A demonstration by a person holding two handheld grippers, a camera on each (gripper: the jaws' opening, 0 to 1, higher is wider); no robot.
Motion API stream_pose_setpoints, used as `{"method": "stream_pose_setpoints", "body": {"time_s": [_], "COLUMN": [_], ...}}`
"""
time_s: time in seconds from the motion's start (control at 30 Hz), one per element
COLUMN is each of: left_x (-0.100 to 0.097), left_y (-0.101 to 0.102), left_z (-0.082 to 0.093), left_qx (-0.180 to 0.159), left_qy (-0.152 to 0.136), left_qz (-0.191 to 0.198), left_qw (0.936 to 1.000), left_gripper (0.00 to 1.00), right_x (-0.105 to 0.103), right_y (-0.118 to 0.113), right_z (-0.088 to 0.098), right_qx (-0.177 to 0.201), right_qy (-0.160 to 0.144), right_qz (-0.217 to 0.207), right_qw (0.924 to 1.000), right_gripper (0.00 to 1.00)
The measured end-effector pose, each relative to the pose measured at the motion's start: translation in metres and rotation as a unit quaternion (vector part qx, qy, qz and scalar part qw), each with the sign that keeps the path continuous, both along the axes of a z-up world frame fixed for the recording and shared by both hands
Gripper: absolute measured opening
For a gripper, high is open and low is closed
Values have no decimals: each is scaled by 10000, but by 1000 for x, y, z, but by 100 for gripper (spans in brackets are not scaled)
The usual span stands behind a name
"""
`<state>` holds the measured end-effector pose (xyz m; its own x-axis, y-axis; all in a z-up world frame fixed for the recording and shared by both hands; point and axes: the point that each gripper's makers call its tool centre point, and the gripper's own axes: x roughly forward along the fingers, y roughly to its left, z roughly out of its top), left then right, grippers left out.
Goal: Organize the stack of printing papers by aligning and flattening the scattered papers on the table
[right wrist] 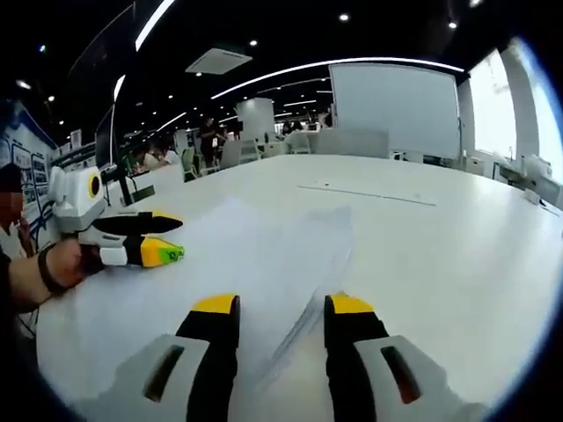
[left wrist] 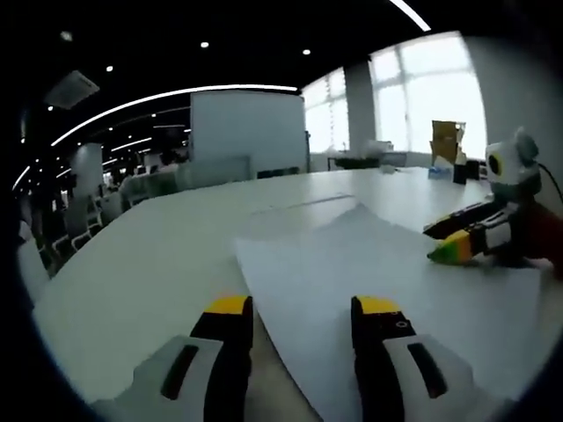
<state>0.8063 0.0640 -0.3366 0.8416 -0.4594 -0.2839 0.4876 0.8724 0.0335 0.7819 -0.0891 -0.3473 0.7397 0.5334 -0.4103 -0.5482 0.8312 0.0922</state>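
Note:
Loose white printing papers (left wrist: 378,264) lie fanned and unaligned on a white table (left wrist: 158,255). My left gripper (left wrist: 303,308) is open, its yellow-tipped jaws low over the sheets' near left edge. The right gripper (left wrist: 429,244) reaches in from the right, resting on the papers with its fingers a little apart. In the right gripper view the papers (right wrist: 237,255) spread ahead, their right edge running between the jaws of my open right gripper (right wrist: 283,308). The left gripper (right wrist: 179,238), held by a hand (right wrist: 62,264), sits open on the sheets' left side. Neither holds anything.
The table (right wrist: 440,246) stretches bare far ahead and to the right. A yellow object (left wrist: 446,141) and small items stand at its far end by the windows. Chairs (left wrist: 97,207) line the left side. A white partition (right wrist: 396,105) and people stand beyond.

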Motion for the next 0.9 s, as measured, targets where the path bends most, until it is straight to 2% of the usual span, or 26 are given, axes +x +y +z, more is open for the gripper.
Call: {"method": "stream_pose_setpoints", "body": {"time_s": [0.3,0.5,0.7,0.9], "left_x": [-4,-3,-6,-2], "left_y": [-8,0,2,21], "left_z": [2,11,15,20], "left_qx": [-133,-341,-389,-400], "left_qy": [53,-56,-163,-330], "left_qz": [-92,47,59,361], "left_qw": [9999,9994,9991,9980], "left_gripper": [49,48,54,70], "right_x": [0,3,5,9], "right_y": [1,-3,-4,-11], "right_z": [-1,1,3,5], "right_qx": [-50,-61,-72,-39], "right_qy": [-11,-56,-155,-256], "right_qz": [21,-54,-89,-176], "right_qw": [10000,10000,9998,9995], "right_gripper": [34,37,46,66]}}
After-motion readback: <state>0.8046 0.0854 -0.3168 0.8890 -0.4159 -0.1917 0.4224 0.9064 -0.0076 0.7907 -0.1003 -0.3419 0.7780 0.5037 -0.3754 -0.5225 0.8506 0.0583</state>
